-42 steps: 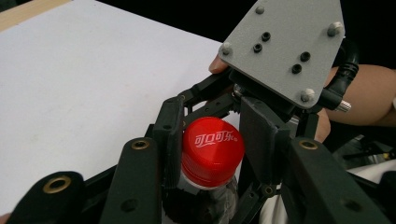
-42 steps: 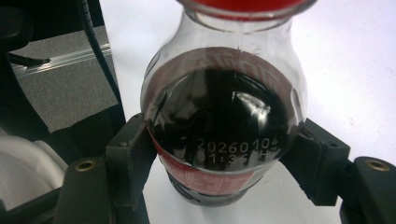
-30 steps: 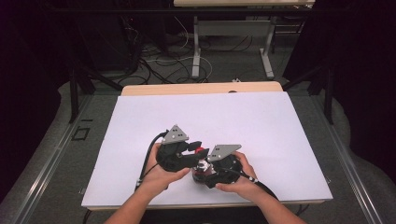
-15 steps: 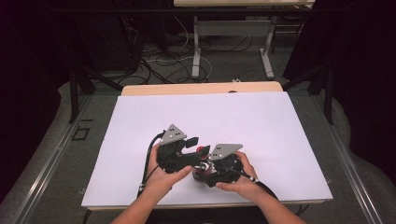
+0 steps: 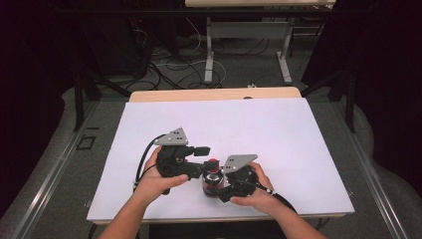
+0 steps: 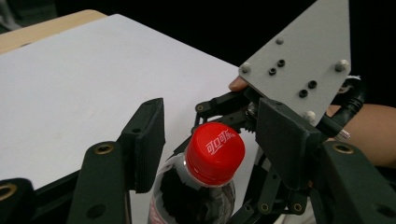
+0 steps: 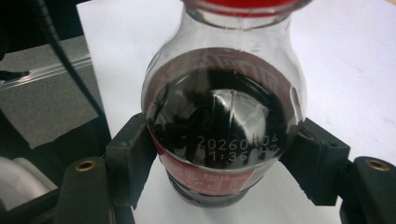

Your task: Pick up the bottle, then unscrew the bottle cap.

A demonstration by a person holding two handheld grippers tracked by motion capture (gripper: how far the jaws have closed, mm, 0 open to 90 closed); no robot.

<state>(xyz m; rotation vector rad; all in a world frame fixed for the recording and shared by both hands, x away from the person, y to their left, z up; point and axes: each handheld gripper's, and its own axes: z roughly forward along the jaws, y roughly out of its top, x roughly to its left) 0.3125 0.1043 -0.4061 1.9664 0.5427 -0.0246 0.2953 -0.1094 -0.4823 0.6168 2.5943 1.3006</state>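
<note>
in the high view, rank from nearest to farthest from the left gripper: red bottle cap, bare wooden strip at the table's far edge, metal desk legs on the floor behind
1. Red bottle cap: just right of the left gripper, beside its jaws.
2. Bare wooden strip: the table's far edge, beyond the white sheet.
3. Metal desk legs: on the floor behind the table, farthest.

A lab or recording room; black curtains at the far sides; loose cables on the grey floor; a white-topped wooden bench.

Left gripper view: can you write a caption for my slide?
Left gripper, jaws just opened and clear of the red cap, above a cola bottle on the white table.
</note>
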